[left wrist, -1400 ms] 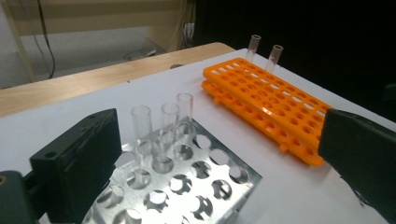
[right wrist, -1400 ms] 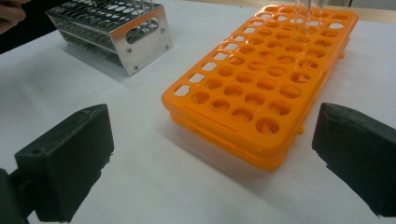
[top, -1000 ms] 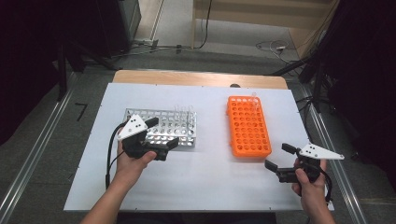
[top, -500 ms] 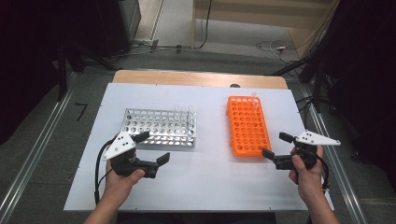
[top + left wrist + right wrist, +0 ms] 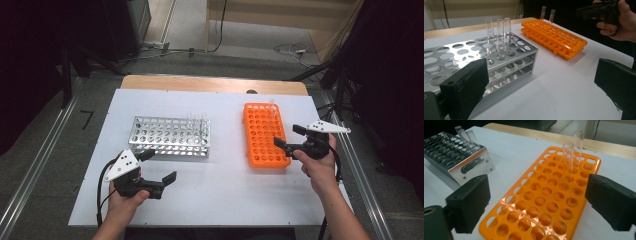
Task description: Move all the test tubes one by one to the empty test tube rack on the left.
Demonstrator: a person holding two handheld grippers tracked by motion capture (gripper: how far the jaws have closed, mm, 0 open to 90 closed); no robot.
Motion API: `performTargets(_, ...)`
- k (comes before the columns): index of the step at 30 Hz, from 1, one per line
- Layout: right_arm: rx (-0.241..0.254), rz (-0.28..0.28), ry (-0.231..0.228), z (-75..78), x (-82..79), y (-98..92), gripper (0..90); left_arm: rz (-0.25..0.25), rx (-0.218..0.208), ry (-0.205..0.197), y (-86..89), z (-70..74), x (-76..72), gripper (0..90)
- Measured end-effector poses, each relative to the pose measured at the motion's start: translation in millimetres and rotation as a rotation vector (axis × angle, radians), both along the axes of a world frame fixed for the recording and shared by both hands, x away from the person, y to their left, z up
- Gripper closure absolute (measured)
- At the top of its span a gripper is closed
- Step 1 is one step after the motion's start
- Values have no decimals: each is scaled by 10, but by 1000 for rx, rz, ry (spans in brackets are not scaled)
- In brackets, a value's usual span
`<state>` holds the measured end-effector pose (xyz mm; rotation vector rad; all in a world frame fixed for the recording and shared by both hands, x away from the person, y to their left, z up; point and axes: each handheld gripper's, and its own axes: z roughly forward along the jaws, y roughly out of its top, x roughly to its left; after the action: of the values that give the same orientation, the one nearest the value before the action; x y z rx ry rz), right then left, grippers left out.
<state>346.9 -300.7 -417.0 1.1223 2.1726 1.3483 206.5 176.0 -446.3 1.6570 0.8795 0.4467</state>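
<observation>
Right tongs (image 5: 289, 136) gaping – orange rack (image 5: 264, 135) just beside

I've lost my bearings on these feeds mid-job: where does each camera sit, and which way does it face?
High view: fixed above the person's side, looking forward and down on the white table; both forearms enter from below, left claw, right claw.
Left gripper view: rides the left claw, open, facing the metal rack; the other hand shows.
Right gripper view: rides the right claw, open, over the orange rack.
Shared: both racks and the glass tubes.
</observation>
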Motion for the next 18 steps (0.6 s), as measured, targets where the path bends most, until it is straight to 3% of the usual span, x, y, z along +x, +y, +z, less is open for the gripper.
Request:
performTargets(6, -13, 1, 10, 10, 213, 78, 241, 1, -15, 7, -16, -21, 9, 0)
performTargets(11, -38, -18, 53, -52, 442, 139, 404, -7, -17, 10, -36, -26, 9, 0)
performTargets(18, -93, -76, 108, -172, 703, 179, 511, -11, -13, 11, -41, -35, 10, 0)
